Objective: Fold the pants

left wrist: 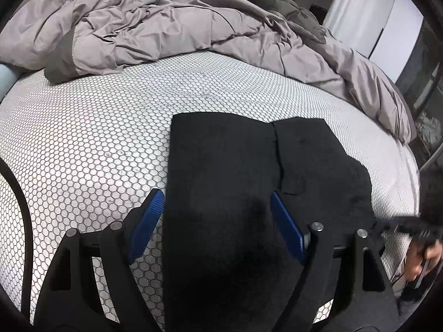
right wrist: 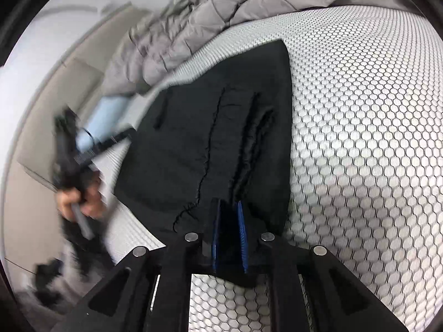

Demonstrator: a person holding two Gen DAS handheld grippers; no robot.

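Pants (left wrist: 235, 182) — one black pair — were found laid on the bed (left wrist: 91, 149), on the honeycomb-patterned mattress surface, near its front edge. Both legs were seen lying side by side in the left wrist view, with a seam running between them, so the garment appeared already brought to a shorter, roughly rectangular packet. Progress was judged as partway: at least one fold seemed made, and a further fold and flattening were judged to remain.

Left tongs (left wrist: 216, 227) were held released, the two blue pads spread wide over the near portion of the fabric, nothing being gripped. Right tongs (right wrist: 228, 238) were clenched on the near edge of the pants, dark cloth being pinched between the blue pads.

Counts were taken as follows: one pair of pants, two tongs, one bed, one crumpled grey duvet (left wrist: 171, 25) pushed to the far side — well apart from the pants. Blurred objects beyond the bed edge could not be identified.
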